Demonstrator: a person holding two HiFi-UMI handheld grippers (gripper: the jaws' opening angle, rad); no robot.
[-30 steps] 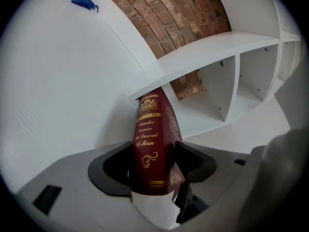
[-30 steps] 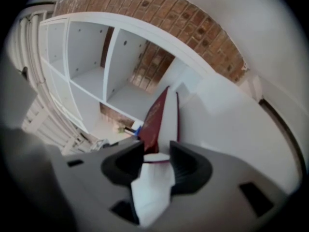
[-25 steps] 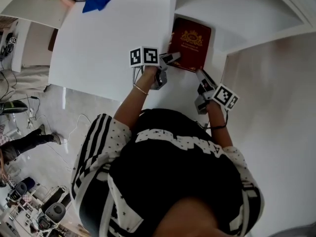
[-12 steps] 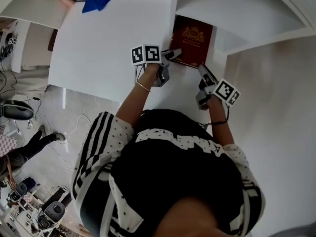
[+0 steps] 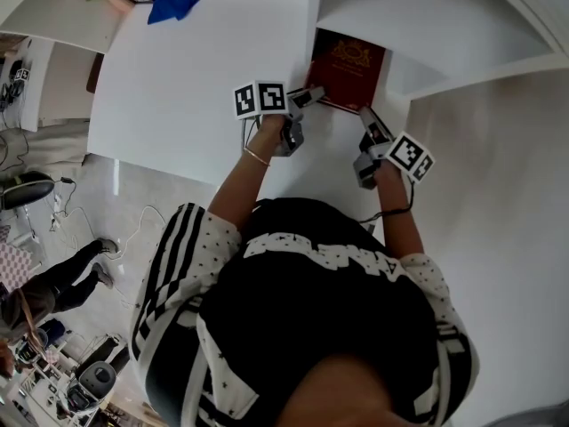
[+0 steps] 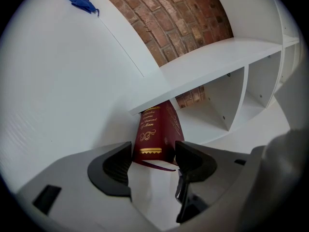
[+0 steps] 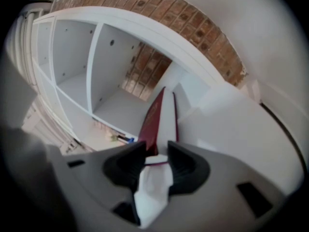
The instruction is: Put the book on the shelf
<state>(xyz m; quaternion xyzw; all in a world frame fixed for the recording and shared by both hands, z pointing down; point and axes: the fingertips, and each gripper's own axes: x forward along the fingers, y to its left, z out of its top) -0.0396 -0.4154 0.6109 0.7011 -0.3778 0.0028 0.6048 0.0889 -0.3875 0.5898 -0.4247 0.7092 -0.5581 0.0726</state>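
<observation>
- Deeper in than a second ago: the book [image 5: 348,69] has slid further into the shelf [image 5: 444,25] opening, and only its near end is still out.
- Left tool [image 5: 310,95] is spread wide, with its pads clamped on the book's near corner, one on the spine side and one on the cover side.
- Right tool [image 5: 367,116] is about half spread and its jaws have just been closing. The tips sit at the book's white page edge, and I see no firm pinch.
- It's a hardback with a maroon cover, gold crest and lettering, and a thin ribbon [image 6: 157,166] trailing out.
- Shelf boards are smooth, flat and white, with rough red brick [image 6: 178,18] behind.
</observation>
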